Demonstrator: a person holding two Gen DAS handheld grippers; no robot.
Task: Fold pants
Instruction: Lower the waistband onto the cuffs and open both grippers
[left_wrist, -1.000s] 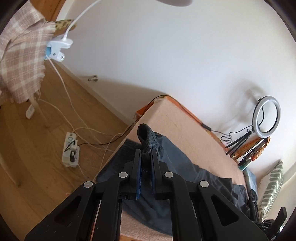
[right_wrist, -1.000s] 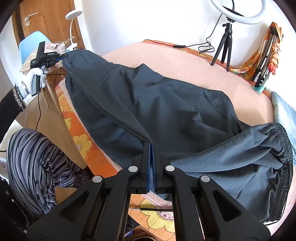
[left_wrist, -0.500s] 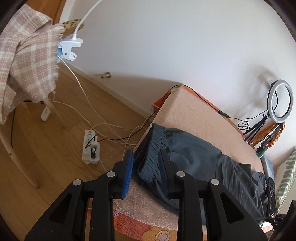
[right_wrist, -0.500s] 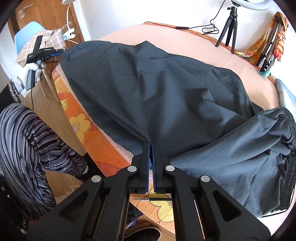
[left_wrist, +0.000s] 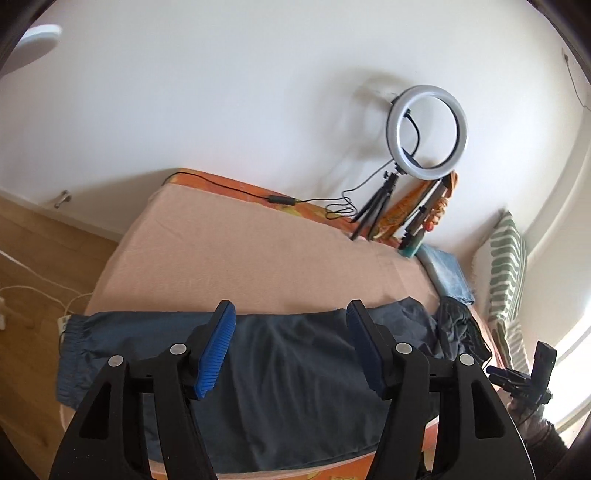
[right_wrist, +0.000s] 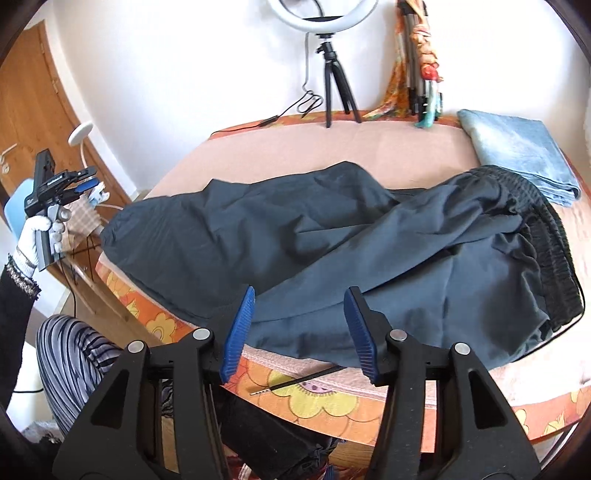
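Note:
Dark grey pants (right_wrist: 332, 240) lie spread on the pink-covered bed (right_wrist: 388, 147), legs folded one over the other and the ribbed waistband (right_wrist: 554, 251) to the right. In the left wrist view the pants (left_wrist: 280, 387) run along the near bed edge with a cuff (left_wrist: 74, 328) at the left. My left gripper (left_wrist: 290, 347) hangs above them, its jaws opening with nothing between the blue pads. My right gripper (right_wrist: 299, 328) hovers over the near hem, its jaws opening too and free of the cloth. A white-gloved hand (right_wrist: 37, 232) holds the left gripper (right_wrist: 86, 179) off the bed's left end.
A ring light on a tripod (left_wrist: 426, 133) and its cable (left_wrist: 280, 199) stand at the bed's far edge. A folded blue towel (right_wrist: 517, 151) lies at the back right beside a striped cushion (left_wrist: 506, 266). A thin black stick (right_wrist: 295, 382) rests on the near edge. Wooden floor (left_wrist: 29, 258) lies left.
Both grippers have let go of the pants fabric and opened. The left one rose and swung from the floor side toward the bed. The pants have dropped flat onto the bed.

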